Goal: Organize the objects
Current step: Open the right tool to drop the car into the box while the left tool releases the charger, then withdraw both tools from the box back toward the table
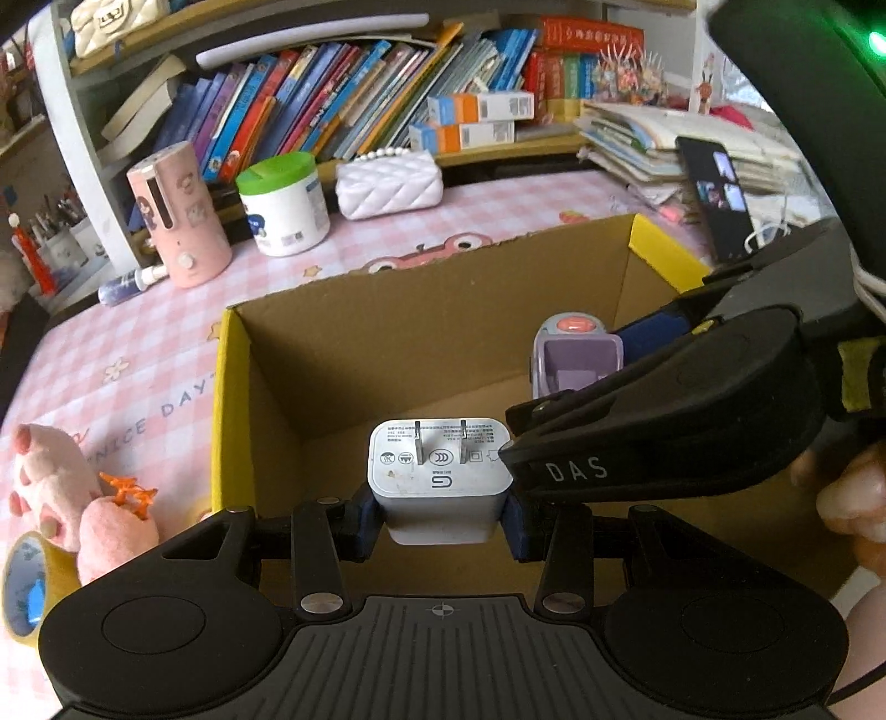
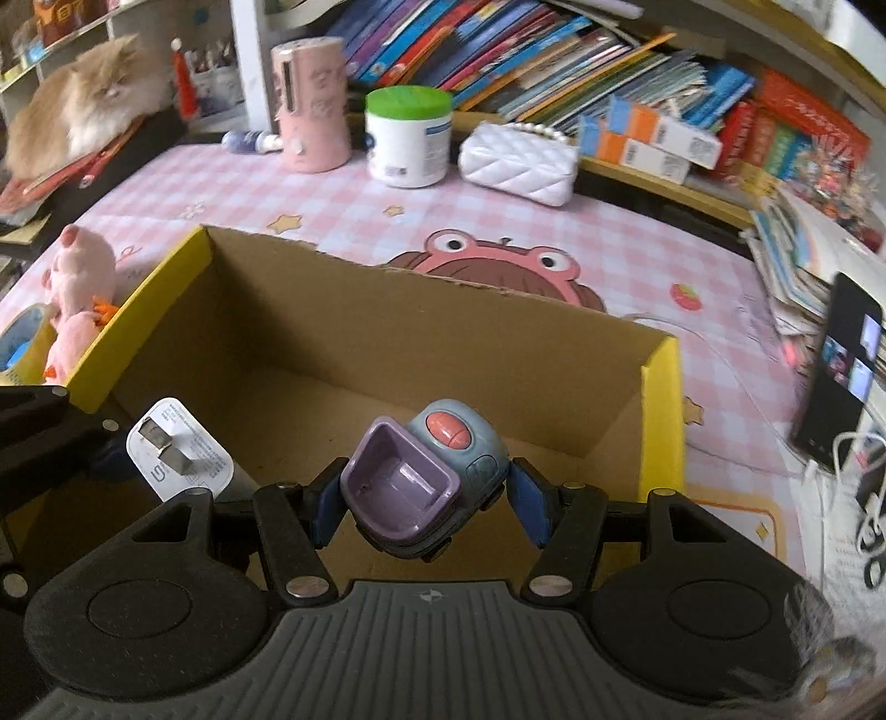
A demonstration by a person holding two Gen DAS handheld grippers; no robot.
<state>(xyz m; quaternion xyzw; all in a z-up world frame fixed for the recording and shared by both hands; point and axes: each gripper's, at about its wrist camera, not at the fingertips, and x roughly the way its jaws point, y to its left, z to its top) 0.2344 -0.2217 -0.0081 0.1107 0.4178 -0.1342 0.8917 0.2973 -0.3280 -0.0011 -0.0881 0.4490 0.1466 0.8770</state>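
We hold both grippers over the open cardboard box [image 2: 421, 332], which sits on the pink checked tablecloth [image 2: 609, 232]. Our left gripper [image 1: 441, 512] is clamped on the white charger [image 1: 440, 476]: both blue pads [image 1: 365, 520] press its sides, prongs pointing up and away from the camera, the plug hanging above the box floor near the front wall. Our right gripper [image 2: 426, 507] carries the toy car [image 2: 423, 476], a grey-and-purple thing with a red button on top and an open purple tray facing the lens; the left pad touches its side, while the right pad appears slightly off the body, so we cannot tell how firm the grip is. The car also hangs inside the box opening, to the right of the charger. In the left wrist view the right gripper crosses in from the right, its black body just beside the charger's corner; whether they touch we cannot tell. Outside the box on the left lie a pink plush toy [image 2: 77, 288] and a roll of yellow tape [image 1: 30, 587], close together. Behind the box stand a pink cylinder [image 2: 313, 105], a green-lidded white jar [image 2: 408, 138] and a quilted white purse [image 2: 518, 163], in a row before the bookshelf [image 2: 498, 50]. A phone [image 2: 836, 371] stands propped at the far right. A long-haired cat [image 2: 83, 105] lies at top left.
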